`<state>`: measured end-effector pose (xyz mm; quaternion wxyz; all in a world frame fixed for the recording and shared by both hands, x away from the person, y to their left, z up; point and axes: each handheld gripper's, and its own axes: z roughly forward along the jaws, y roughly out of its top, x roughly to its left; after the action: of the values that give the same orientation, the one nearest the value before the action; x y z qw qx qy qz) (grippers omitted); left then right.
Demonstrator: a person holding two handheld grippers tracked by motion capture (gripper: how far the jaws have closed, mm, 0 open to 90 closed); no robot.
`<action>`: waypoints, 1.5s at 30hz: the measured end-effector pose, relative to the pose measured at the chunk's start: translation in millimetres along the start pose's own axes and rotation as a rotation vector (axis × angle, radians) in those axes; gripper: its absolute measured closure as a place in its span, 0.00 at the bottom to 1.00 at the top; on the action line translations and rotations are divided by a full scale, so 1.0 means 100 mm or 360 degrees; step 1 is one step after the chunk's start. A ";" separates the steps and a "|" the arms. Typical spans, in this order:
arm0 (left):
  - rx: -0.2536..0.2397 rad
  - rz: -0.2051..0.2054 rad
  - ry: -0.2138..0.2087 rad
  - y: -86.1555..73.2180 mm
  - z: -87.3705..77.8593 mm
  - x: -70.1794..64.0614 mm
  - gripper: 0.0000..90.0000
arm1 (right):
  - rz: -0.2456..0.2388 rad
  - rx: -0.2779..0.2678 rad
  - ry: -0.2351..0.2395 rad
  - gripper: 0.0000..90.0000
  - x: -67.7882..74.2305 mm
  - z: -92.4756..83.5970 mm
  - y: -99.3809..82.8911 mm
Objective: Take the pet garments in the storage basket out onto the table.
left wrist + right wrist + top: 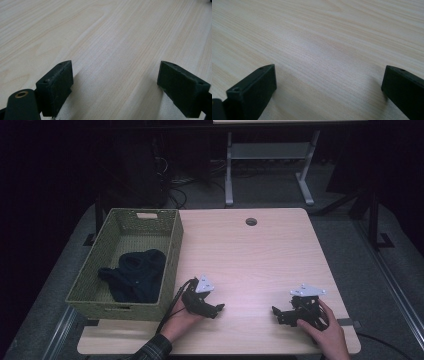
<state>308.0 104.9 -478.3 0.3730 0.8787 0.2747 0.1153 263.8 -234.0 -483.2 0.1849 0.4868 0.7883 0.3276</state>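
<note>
Quick count: one desk (260,255), light wood, with one round hole (251,222) near its far edge. One woven green basket (170,257) on the left side, and one dark piece of clothing (135,275) inside it. Two hand-held grippers, the left hand-held gripper (212,309) and the right hand-held gripper (282,314), one per hand, each with two black jaws spread wide apart. So two hands: left hand (182,320) and right hand (327,330).
</note>
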 end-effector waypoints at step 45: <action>0.0093 -0.0044 -0.0031 0.23 -0.14 0.01 0.15 | -0.0001 -0.0001 0.0005 0.00 0.00 0.00 0.00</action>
<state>312.1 100.8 -452.0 0.3513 0.8865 0.2864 0.0937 263.8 -234.1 -483.2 0.1839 0.4861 0.7886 0.3286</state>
